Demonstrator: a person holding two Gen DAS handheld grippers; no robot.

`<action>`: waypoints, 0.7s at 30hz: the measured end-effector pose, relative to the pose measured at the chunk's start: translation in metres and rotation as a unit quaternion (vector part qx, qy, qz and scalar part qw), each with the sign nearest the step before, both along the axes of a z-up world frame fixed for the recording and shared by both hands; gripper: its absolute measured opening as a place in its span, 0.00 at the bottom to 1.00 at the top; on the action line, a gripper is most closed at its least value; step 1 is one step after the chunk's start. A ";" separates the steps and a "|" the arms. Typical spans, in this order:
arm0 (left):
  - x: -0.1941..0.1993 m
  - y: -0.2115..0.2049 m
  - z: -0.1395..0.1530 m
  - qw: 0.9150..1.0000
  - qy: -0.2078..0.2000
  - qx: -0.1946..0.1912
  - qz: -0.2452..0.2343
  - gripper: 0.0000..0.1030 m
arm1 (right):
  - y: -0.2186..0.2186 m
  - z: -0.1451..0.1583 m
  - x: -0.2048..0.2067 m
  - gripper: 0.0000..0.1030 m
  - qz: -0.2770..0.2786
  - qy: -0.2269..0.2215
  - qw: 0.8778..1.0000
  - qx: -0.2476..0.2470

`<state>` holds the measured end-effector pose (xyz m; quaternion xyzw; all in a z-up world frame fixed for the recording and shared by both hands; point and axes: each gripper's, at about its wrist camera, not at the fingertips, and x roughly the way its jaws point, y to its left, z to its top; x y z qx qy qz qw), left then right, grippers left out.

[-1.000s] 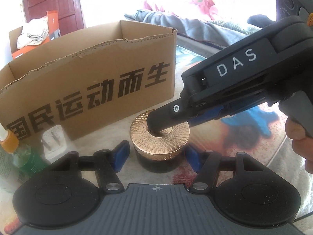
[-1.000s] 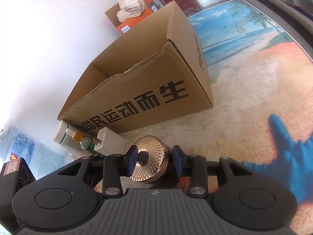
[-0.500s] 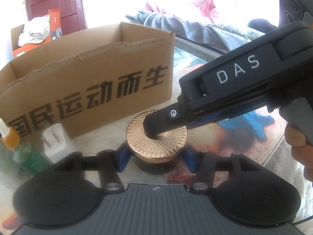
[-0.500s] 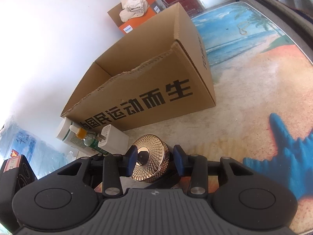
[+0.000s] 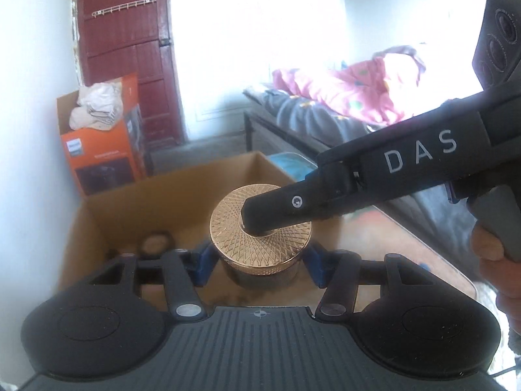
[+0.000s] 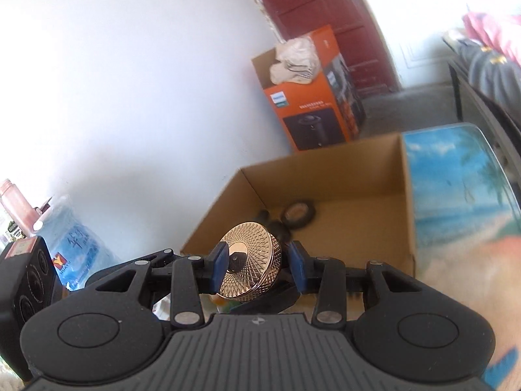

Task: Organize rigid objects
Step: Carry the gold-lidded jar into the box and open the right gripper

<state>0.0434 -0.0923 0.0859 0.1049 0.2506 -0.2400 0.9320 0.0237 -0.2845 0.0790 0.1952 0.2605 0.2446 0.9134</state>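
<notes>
A round jar with a gold patterned lid (image 5: 260, 238) is held in the air above the open cardboard box (image 5: 107, 208). My left gripper (image 5: 257, 262) is shut on the jar's dark body from both sides. My right gripper (image 6: 257, 262) is shut on the lid (image 6: 250, 267), one finger on its top face (image 5: 276, 210), the other underneath. The box (image 6: 329, 176) holds a black tape roll (image 6: 298, 213) and a dark object beside it, partly hidden by the lid.
An orange carton (image 6: 309, 110) with white cloth in it stands on the floor by a red door (image 5: 130, 49). A bed with pink bedding (image 5: 351, 88) is at the right. The table has a beach-print cover (image 6: 456, 176). Bottles (image 6: 19, 208) stand at the left.
Both grippers have lifted the jar off the table and up above the box. The box's inside now shows below the jar.
</notes>
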 end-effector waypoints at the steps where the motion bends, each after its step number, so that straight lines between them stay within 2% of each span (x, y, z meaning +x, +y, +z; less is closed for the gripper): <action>1: 0.010 0.001 0.004 1.000 0.007 -0.002 0.003 0.54 | 0.002 0.006 0.009 0.42 0.004 0.000 1.000 -0.004; 5: 0.059 0.003 0.010 0.998 0.053 -0.006 0.018 0.54 | 0.016 0.020 0.056 0.43 0.017 0.021 0.999 -0.027; 10: 0.124 0.007 -0.008 0.990 0.135 -0.006 0.037 0.54 | 0.028 0.013 0.132 0.43 0.031 0.090 0.994 -0.049; 16: 0.175 0.010 -0.036 0.970 0.228 -0.018 0.077 0.54 | 0.033 -0.017 0.206 0.43 0.041 0.168 0.983 -0.055; 21: 0.211 0.011 -0.053 0.951 0.289 -0.026 0.108 0.54 | 0.036 -0.040 0.245 0.43 0.049 0.205 0.975 -0.069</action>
